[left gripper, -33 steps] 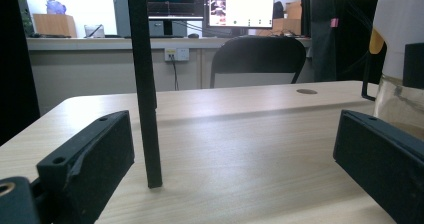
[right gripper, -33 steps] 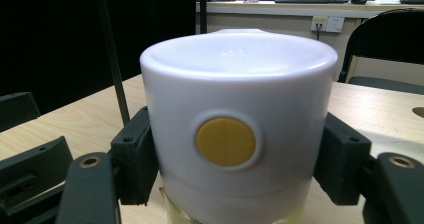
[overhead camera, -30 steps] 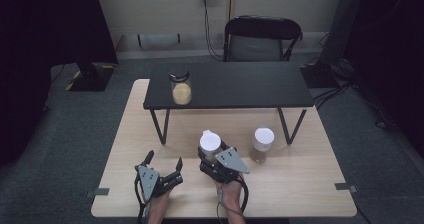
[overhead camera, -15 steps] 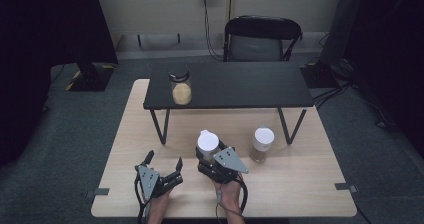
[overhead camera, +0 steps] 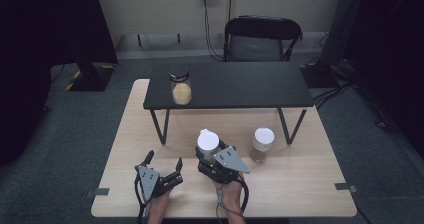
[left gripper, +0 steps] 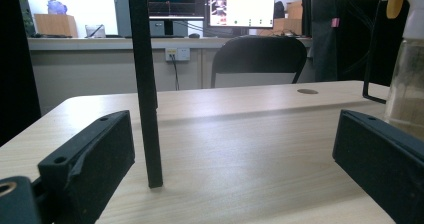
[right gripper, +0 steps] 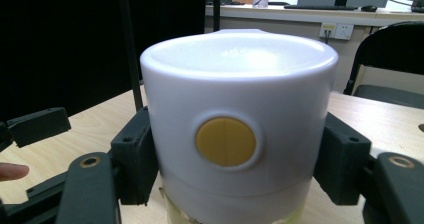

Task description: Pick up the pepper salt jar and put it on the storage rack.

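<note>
A pale wooden tabletop [overhead camera: 300, 179] sits in a dim room, with a low black shelf [overhead camera: 235, 86] standing across its far half and a black chair [overhead camera: 262, 36] behind it. On the shelf rests 1 open glass jar [overhead camera: 180, 88] with yellowish contents. Near the front of the tabletop the right claw [overhead camera: 210, 151] is clamped on a white-lidded jar [overhead camera: 208, 145]; in the right gripper view its 2 black jaws press on either side of the lid [right gripper: 239, 134], which carries a round yellow button. A second white-lidded jar [overhead camera: 262, 144] stands apart to the right, near the shelf's leg. The left claw [overhead camera: 163, 163] rests just to the left with its jaws spread wide on nothing.

The step in hand looks like handling this gripped jar. The grip sits high, on the lid rather than the glass body, so a lift could pull the lid loose. Better to keep the jar upright, move slowly, and mind the shelf edge overhead. The free left claw could steady the body.
</note>
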`<state>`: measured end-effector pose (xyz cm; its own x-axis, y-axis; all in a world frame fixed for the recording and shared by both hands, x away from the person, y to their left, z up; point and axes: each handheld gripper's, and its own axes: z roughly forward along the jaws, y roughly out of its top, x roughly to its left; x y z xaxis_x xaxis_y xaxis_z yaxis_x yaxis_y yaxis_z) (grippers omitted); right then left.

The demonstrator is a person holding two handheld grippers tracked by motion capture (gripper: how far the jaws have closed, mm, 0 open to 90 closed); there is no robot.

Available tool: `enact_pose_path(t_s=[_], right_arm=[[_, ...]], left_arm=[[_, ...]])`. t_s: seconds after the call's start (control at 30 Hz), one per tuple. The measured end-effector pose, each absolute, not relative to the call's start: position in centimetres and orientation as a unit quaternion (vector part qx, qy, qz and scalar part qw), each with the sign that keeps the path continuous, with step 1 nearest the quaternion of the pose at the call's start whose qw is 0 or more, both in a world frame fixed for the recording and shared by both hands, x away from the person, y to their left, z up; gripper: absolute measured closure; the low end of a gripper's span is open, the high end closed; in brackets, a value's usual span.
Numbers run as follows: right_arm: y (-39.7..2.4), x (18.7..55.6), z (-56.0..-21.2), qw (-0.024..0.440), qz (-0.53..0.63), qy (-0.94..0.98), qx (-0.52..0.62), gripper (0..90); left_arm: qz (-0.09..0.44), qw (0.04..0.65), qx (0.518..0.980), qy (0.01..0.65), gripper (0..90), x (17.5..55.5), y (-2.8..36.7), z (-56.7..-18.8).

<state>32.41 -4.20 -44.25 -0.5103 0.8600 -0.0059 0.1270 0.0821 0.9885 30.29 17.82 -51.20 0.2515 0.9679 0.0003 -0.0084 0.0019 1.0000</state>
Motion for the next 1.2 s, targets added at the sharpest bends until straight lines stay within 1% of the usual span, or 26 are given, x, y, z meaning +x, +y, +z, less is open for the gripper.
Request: enact_pose_path(t_s=[1.2], right_arm=[[-4.0, 31.8, -41.2, 0.316, 0.566, 0.667, 0.367, 30.1]], left_arm=[[0.435, 0.561, 0.556, 0.432, 3.1, 30.3, 17.8, -51.2]])
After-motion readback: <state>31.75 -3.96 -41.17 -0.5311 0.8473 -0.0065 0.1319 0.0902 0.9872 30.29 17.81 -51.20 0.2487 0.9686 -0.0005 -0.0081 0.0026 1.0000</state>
